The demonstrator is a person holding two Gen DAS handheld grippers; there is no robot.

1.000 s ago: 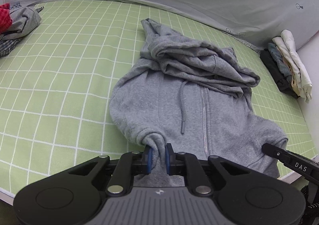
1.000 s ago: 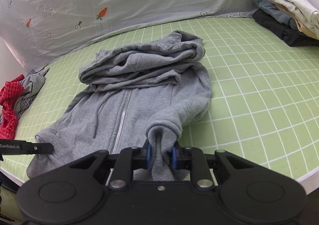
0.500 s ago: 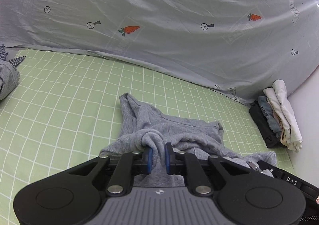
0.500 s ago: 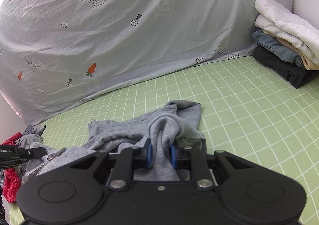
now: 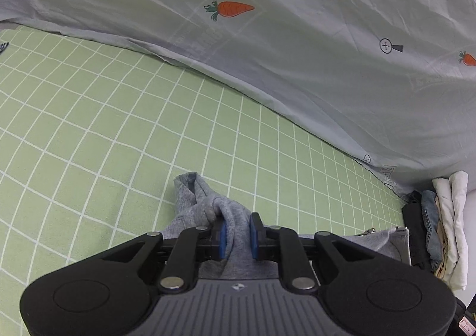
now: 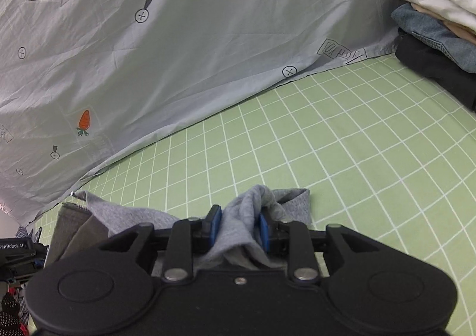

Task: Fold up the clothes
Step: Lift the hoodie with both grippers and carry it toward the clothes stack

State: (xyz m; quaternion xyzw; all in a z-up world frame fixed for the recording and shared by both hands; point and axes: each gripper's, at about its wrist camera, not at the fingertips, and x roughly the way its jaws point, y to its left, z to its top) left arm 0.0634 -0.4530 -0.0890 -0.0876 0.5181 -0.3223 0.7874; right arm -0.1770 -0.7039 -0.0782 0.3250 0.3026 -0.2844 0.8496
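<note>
Left wrist view. Left gripper [image 5: 237, 233]: jaws opening, a bunched fold of the grey hoodie [image 5: 208, 205] between the blue pads [image 5: 222, 236]; the cloth fills the gap, so it reads as a loosening hold not yet let go. The hoodie lies directly ahead of and under the jaws on the green checked bed [image 5: 119, 128], running off towards the bed's right side, where a zip end and a hem corner show. Bare bed lies between the fold and the back edge, where the grey carrot-print sheet [image 5: 267, 38] hangs. Folded stack of clothes [image 5: 446, 232] at the right back corner.

Right wrist view. Right gripper [image 6: 239, 229]: jaws opening, wider apart, a hump of the same hoodie [image 6: 253, 202] between the pads [image 6: 214, 226]; cloth slack on the right pad's side, touch there uncertain. The garment runs leftwards from these jaws, across the bed. Left gripper's body at the left rim of this view. Folded stack at the right back corner.

Judgement: both hands sit level at the folded-over edge, one at each end; the release turns on the cloth lying straight between them.
</note>
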